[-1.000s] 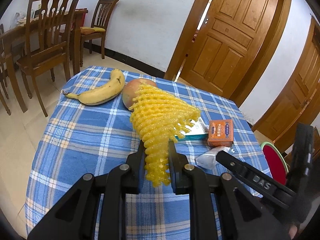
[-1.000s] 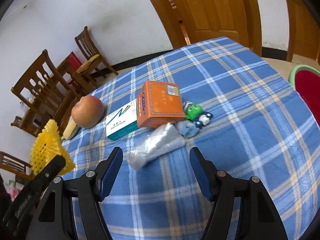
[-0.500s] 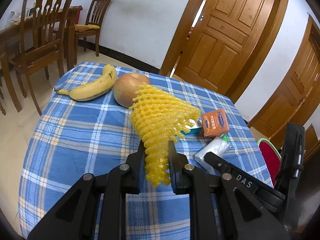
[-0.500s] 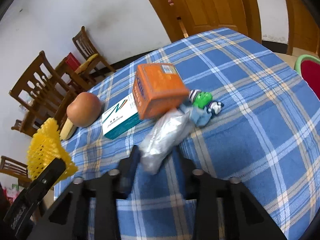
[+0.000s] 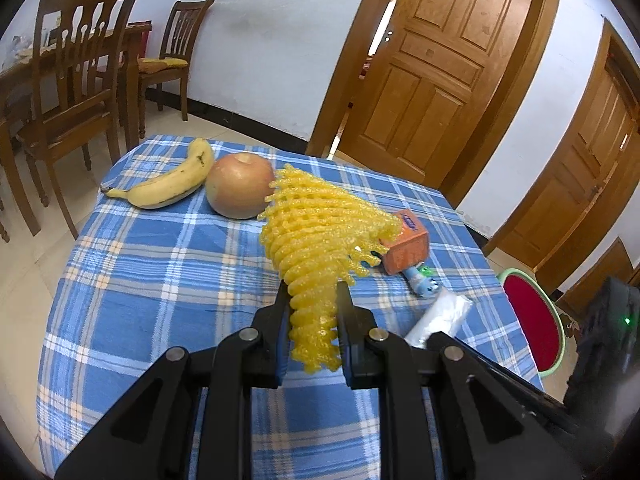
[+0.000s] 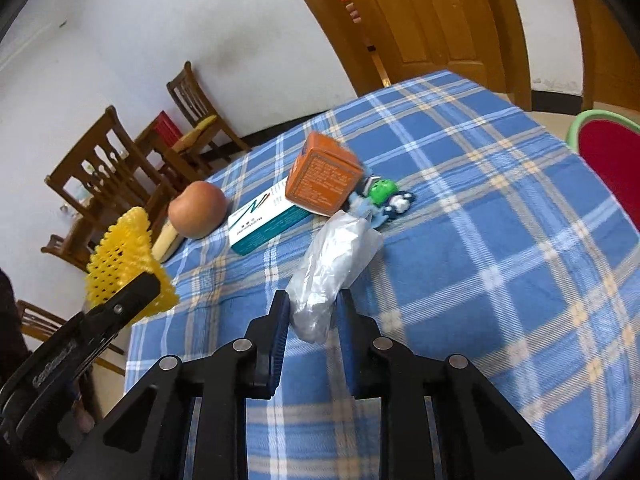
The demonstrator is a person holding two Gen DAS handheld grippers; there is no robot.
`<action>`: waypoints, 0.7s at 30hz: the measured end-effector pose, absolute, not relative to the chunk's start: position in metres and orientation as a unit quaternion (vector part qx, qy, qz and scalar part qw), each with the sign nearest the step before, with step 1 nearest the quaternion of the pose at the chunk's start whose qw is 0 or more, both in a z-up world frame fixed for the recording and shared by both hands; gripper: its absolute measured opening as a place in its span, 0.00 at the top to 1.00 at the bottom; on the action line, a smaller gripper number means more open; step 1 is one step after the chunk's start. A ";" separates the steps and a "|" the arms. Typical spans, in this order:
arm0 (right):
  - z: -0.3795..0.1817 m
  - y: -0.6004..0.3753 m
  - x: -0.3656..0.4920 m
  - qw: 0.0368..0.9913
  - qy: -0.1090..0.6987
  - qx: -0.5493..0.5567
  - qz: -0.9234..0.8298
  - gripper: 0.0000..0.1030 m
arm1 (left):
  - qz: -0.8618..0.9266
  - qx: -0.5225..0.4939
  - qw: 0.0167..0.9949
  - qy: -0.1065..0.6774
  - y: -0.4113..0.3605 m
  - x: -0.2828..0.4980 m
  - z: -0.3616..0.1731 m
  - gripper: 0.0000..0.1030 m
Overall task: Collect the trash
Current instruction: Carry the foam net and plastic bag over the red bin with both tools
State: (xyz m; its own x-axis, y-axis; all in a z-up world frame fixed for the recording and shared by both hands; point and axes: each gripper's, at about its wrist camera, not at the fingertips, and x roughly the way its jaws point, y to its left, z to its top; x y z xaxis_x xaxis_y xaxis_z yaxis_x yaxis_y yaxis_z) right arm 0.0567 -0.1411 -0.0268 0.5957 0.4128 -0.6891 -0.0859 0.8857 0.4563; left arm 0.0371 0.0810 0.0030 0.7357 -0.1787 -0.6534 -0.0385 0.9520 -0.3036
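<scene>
**A:** Trash first: where is it?

**B:** Yellow foam mesh fruit sleeve (image 5: 320, 248) is clenched in the left hand-held gripper (image 5: 313, 320), raised over the blue plaid desk (image 5: 160, 280). The right hand-held gripper (image 6: 312, 316) is clamped on a crumpled clear plastic bag (image 6: 332, 256), soft and crinkly.

**A:** Step?

**B:** Pickup, I judge. Next: lift the bag and carry both to a bin, sparing the orange cardboard box (image 6: 322, 180).

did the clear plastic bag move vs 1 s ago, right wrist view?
Yes. The clear plastic bag, clamped in the right gripper, now sits nearer the camera, its far end off the orange box it lay against.
</scene>
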 end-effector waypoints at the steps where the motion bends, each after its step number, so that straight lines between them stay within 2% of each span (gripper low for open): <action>1: -0.025 -0.144 0.054 0.874 0.424 0.193 0.142 0.78 | -0.041 -0.149 0.920 0.361 0.078 0.037 0.004 0.81; 21: 0.010 -0.220 -0.004 0.898 0.362 0.225 0.114 0.78 | -0.089 -0.119 0.923 0.355 0.017 0.018 0.027 0.81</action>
State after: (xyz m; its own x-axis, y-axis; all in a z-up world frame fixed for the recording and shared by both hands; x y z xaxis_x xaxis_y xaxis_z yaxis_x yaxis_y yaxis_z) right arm -0.0042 -0.2204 0.0099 0.7123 0.3671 -0.5982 -0.0421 0.8731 0.4857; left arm 0.0182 0.0167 0.0270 0.7320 -0.2493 -0.6341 0.0808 0.9559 -0.2825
